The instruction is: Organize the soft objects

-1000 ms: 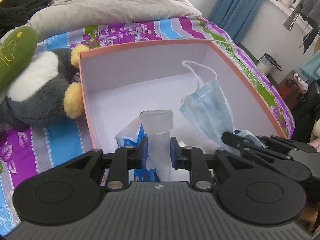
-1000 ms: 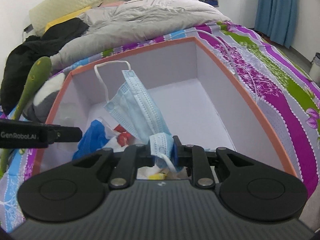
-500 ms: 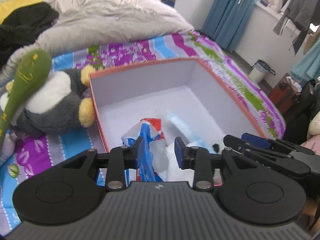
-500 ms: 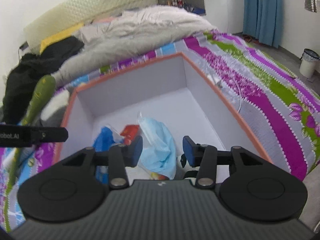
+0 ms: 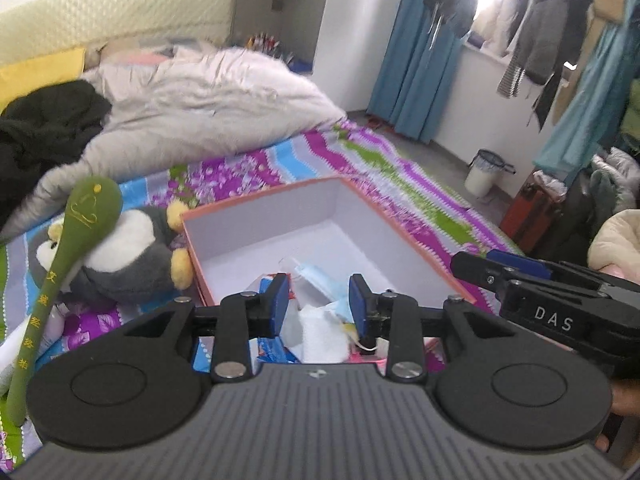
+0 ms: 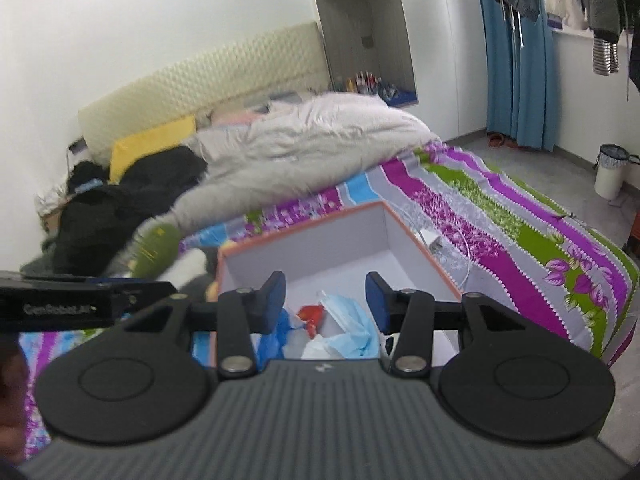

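Observation:
An orange-rimmed white box (image 5: 280,224) stands on the flowered bedspread. In its near end lie a blue face mask (image 5: 320,276), a white tissue (image 5: 324,332) and a blue packet (image 5: 276,350). My left gripper (image 5: 318,292) hovers open above that pile, holding nothing. In the right wrist view the same box (image 6: 320,244) holds the mask (image 6: 352,320), a red scrap (image 6: 312,314) and the blue packet (image 6: 280,328). My right gripper (image 6: 325,292) is open and empty above them. A grey penguin plush (image 5: 128,252) lies left of the box, with a green plush stick (image 5: 80,216) leaning over it.
A grey duvet (image 5: 200,108) and black clothes (image 5: 44,132) fill the far bed. A white charger and cable (image 6: 440,244) lie right of the box. Off the bed stand a white bin (image 5: 486,172) and a red case (image 5: 528,216); clothes hang by the blue curtains.
The left gripper let go of a clear soft item and the right let go of the mask, both into the box. Both jaws opened, and both grippers rose and drew back.

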Tool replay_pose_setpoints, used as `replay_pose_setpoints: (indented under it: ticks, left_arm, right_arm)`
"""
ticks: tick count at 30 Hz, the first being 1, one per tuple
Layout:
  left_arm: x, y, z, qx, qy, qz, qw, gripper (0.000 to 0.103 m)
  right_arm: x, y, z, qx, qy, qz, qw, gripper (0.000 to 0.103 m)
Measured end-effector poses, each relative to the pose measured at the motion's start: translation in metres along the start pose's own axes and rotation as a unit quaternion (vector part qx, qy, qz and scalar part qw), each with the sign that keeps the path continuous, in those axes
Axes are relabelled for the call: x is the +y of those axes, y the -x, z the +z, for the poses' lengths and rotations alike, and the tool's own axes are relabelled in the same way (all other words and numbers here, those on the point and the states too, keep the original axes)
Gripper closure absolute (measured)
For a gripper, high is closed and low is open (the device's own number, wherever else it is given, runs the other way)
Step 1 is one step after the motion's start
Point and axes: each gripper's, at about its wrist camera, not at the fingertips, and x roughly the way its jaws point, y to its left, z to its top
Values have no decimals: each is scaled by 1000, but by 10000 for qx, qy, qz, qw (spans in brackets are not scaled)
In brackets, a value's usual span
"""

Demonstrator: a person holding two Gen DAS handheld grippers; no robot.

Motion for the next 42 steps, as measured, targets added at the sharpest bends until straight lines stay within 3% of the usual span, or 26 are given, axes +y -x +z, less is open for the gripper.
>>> replay_pose_setpoints:
  ticks: [7, 15, 30, 42]
  left_arm:
    - [-14, 59, -18, -262, -146, -13, 9996, 60]
    - [-12, 114, -48, -525, 10, -109, 9986, 55]
    - [12, 161, -106, -739, 472, 252, 9958, 55]
    - [6, 192, -139, -747, 397, 364, 9957, 55]
  right_arm:
    - [21, 51, -8, -291, 139, -105, 9994, 56]
    - [34, 93, -29, -394, 196, -90, 9990, 56]
    - [55, 117, -76, -210, 301, 40, 9993, 56]
    - [66, 143, -96, -41, 275, 142, 9995, 56]
